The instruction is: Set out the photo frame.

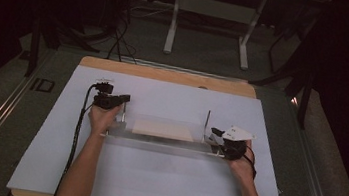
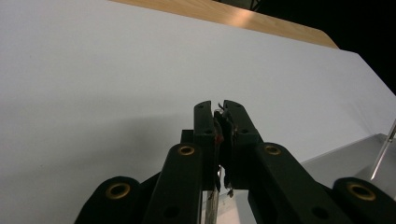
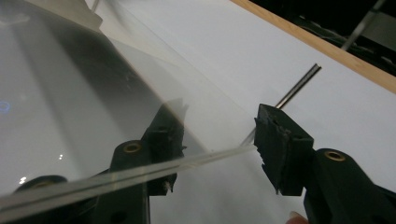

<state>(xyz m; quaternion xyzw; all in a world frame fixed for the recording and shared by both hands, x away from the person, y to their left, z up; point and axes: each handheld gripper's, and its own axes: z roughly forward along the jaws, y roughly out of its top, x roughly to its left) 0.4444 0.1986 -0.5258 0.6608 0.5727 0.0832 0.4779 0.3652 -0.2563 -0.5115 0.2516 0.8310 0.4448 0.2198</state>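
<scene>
High view: found a clear sheet stretched across the middle of the white-covered table, with a tan board just behind it and a thin metal rod upright near its right end. Could not tell whether the sheet rested on the table or hung just above it. Left gripper view: saw the left tongs closed tight, with a thin edge, apparently the sheet's, running up between the jaws. Right gripper view: saw the right tongs parted, with the sheet's edge crossing the gap and neither pad pressing on it. Judged the work as partway done: sheet brought in beside the board and rods, left end firmly held, right end free. Left to do, by this reading: settling the sheet into its final place and letting go on the left.
</scene>
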